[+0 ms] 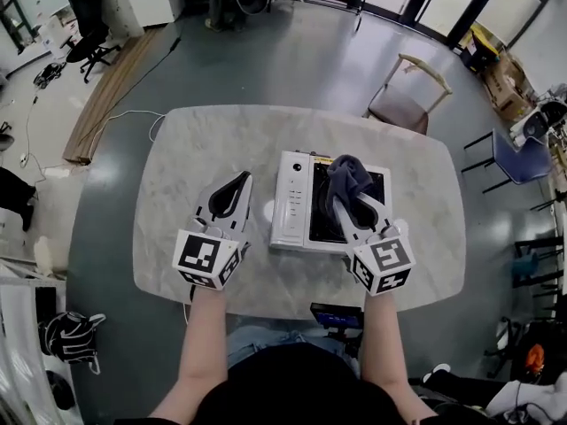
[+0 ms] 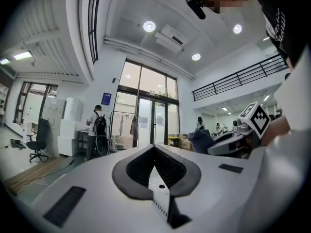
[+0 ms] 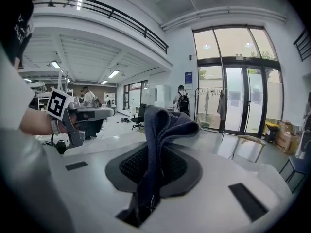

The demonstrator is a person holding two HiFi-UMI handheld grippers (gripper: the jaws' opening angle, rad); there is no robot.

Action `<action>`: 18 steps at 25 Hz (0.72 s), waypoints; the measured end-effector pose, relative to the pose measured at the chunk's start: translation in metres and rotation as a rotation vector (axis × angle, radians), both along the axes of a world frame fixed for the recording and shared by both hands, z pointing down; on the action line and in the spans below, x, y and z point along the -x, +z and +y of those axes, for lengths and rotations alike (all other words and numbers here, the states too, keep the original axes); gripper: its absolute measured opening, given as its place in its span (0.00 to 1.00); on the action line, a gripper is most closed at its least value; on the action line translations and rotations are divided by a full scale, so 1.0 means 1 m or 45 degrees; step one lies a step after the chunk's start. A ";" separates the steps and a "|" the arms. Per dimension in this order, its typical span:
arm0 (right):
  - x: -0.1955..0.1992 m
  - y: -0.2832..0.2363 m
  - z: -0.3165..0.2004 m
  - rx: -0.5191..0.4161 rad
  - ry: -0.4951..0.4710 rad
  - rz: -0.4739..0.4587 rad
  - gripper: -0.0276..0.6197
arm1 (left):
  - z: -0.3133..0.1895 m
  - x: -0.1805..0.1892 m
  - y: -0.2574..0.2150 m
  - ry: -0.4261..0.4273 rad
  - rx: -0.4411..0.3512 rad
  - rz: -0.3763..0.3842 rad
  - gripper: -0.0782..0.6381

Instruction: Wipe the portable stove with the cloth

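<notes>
A white portable stove (image 1: 290,204) with a black cooking top lies on the marble table (image 1: 177,149), right of centre. My right gripper (image 1: 347,189) hovers over the stove's black top, shut on a dark blue-grey cloth (image 1: 345,177); in the right gripper view that cloth (image 3: 160,135) stands pinched between the jaws and flops over at the top. My left gripper (image 1: 239,184) is held over the bare table left of the stove, jaws shut with nothing between them (image 2: 154,149). Both gripper views point upward at the room, so neither shows the stove.
A wooden chair (image 1: 407,96) stands at the table's far right corner, and a blue chair (image 1: 518,159) farther right. An office chair (image 1: 89,38) and floor clutter are at the left. People stand in the background of both gripper views.
</notes>
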State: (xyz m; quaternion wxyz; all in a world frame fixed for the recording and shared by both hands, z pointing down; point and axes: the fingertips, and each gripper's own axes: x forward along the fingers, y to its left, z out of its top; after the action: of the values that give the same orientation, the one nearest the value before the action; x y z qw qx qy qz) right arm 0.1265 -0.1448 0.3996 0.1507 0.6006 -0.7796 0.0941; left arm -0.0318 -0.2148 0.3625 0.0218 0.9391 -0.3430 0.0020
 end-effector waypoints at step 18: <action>-0.001 0.099 -0.127 0.510 -0.365 0.221 0.15 | -0.030 0.027 0.043 -0.305 0.113 -0.077 0.12</action>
State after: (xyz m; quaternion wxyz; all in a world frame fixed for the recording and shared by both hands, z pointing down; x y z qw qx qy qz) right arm 0.1271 -0.2717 0.4981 0.3448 0.4478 -0.8068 0.1723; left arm -0.0586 -0.2449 0.4053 0.0529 0.8890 -0.4528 0.0430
